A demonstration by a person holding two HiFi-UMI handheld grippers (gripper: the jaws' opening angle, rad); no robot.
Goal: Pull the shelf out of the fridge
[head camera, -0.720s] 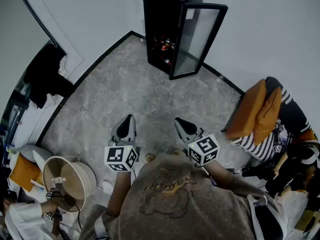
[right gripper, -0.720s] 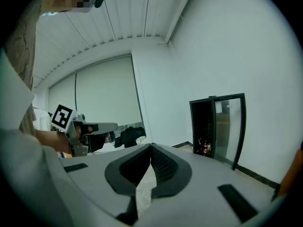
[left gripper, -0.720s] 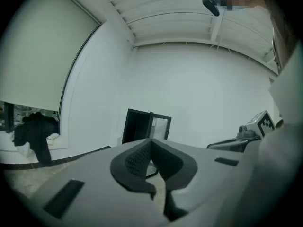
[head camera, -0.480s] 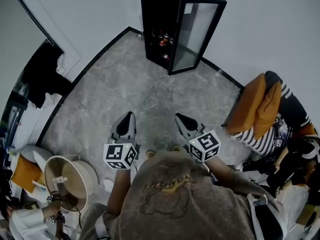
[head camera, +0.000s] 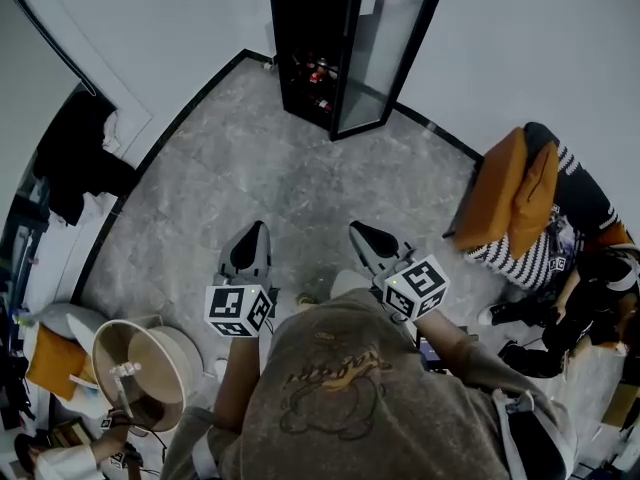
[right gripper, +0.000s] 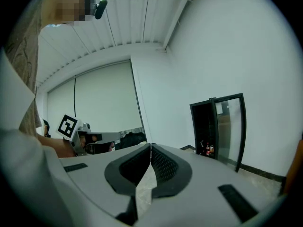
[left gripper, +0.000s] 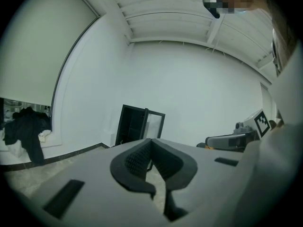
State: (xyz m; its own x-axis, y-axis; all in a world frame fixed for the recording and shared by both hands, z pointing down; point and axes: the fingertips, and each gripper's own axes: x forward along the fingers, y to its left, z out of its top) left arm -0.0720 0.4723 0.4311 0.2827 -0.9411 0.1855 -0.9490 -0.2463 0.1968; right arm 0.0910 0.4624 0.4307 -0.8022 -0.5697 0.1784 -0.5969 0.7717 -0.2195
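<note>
A tall black fridge (head camera: 305, 38) stands against the far white wall, its glass door (head camera: 375, 58) swung open to the right. Bottles (head camera: 315, 73) show low inside it; I cannot make out a shelf. The fridge also appears in the left gripper view (left gripper: 130, 126) and the right gripper view (right gripper: 208, 126), far off. My left gripper (head camera: 255, 236) and right gripper (head camera: 362, 236) are held side by side above the grey floor, well short of the fridge. Both are shut with their tips touching and nothing between them.
A person in a striped top sits at the right by an orange cushion (head camera: 505, 208). Dark clothes (head camera: 75, 158) hang at the left wall. A round tan bin (head camera: 140, 363) sits at lower left. Grey marble floor (head camera: 290, 178) stretches between me and the fridge.
The fridge has slid up and a little left in the head view as the view shifted. Both grippers keep their places and stay shut.
</note>
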